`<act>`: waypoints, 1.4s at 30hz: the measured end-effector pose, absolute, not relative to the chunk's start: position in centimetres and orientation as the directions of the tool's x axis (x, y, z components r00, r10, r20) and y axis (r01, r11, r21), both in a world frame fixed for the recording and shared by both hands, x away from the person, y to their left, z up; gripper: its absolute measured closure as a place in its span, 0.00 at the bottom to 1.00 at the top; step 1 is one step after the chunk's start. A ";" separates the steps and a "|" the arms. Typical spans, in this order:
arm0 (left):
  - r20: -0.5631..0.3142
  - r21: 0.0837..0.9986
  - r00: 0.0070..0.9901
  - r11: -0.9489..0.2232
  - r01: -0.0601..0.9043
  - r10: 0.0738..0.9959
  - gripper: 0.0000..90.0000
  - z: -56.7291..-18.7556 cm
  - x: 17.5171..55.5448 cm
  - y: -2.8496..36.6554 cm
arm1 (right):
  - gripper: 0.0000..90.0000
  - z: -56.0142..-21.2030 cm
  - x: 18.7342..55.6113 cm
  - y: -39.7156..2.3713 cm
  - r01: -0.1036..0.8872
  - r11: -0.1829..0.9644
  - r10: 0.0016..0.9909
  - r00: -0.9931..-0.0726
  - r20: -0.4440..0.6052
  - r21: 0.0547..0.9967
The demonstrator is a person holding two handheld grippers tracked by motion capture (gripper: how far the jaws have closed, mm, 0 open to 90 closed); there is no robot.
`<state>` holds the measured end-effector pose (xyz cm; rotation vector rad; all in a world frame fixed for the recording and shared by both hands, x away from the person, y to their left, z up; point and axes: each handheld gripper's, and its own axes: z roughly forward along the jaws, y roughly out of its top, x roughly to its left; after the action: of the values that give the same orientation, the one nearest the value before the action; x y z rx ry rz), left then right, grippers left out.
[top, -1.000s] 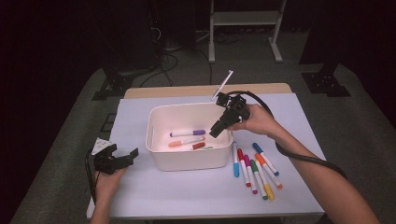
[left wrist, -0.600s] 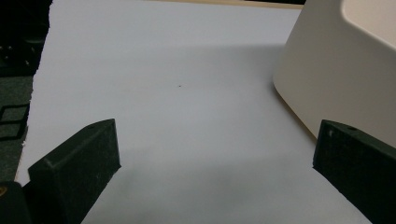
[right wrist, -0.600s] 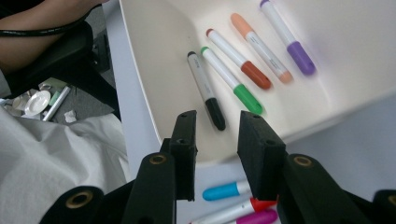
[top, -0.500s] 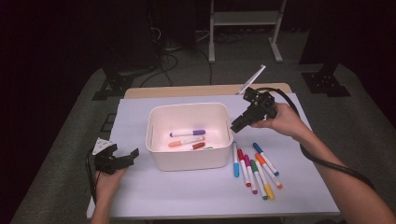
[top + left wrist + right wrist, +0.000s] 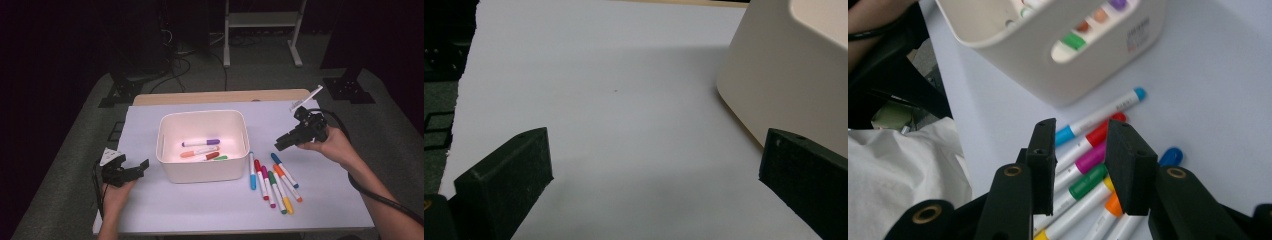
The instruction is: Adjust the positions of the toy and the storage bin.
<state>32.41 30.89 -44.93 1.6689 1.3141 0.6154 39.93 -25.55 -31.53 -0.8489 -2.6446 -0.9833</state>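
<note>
R gripper [image 5: 281, 145] mid-right, jaws just been opening, narrow gap, empty, over pens [image 5: 272, 181]; L gripper [image 5: 131, 171] wide, bin [image 5: 784, 70] cut off.

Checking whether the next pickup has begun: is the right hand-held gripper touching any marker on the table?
Apart. The high view shows the right hand-held gripper raised, with bare table between it and the row of markers.

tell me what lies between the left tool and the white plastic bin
Only bare pale table surface separates the left tool from the white plastic bin, per the left gripper view.
</note>
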 end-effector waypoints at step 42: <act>-0.137 0.870 0.311 -0.036 0.492 0.940 0.00 -44.9 32.4 30.9 | 0.71 -43.0 38.2 -28.8 0.678 0.607 0.653 -0.723 0.227 0.415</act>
<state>32.44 30.86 -44.86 1.6708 1.3137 0.6195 38.24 -28.76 -42.97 -1.1474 -2.7687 -0.7496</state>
